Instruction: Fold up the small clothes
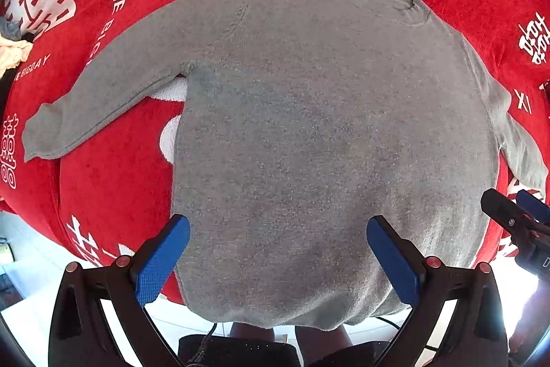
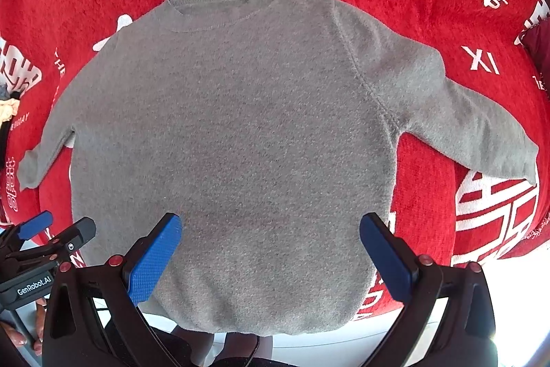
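A small grey knit sweater (image 1: 309, 126) lies flat on a red cloth, collar at the far side, hem hanging over the near edge, both sleeves spread out. It also fills the right wrist view (image 2: 233, 143). My left gripper (image 1: 278, 229) is open and empty, held above the hem. My right gripper (image 2: 271, 229) is open and empty, also above the hem, further right. The right gripper shows at the right edge of the left wrist view (image 1: 515, 215). The left gripper shows at the lower left of the right wrist view (image 2: 51, 233).
The red cloth (image 1: 113, 160) with white characters and lettering covers the surface and drops off at the near edge. A pile of other clothes (image 1: 13, 47) lies at the far left. A dark red item (image 2: 539, 40) sits at the right edge.
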Action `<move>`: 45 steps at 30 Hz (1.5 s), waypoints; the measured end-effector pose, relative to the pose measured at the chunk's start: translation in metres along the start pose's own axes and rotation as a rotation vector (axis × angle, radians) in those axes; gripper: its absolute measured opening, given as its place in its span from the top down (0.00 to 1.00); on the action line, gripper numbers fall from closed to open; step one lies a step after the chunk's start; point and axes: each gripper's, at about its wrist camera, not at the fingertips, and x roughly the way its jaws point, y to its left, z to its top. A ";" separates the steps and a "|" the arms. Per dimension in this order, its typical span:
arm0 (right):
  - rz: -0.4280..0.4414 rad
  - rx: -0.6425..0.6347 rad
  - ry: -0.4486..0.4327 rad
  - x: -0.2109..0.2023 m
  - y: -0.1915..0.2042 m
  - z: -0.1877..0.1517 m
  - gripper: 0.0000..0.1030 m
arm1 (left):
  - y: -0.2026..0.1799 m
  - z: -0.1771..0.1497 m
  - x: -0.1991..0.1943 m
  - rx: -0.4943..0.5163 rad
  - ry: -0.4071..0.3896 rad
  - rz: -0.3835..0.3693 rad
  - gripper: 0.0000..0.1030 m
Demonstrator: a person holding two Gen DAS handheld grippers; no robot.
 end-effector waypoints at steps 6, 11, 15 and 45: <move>-0.011 -0.005 0.002 0.000 0.003 0.000 0.00 | -0.001 -0.003 -0.002 0.004 -0.004 -0.014 0.00; -0.020 -0.014 0.000 0.000 0.008 -0.001 0.00 | 0.002 -0.001 -0.003 0.000 -0.011 -0.038 0.00; -0.024 -0.024 0.005 0.002 0.013 0.000 0.00 | 0.006 0.000 -0.004 -0.004 -0.018 -0.051 0.00; 0.138 -0.235 0.042 0.029 0.158 0.002 0.00 | 0.356 -0.010 0.055 -0.793 -0.263 -0.248 0.00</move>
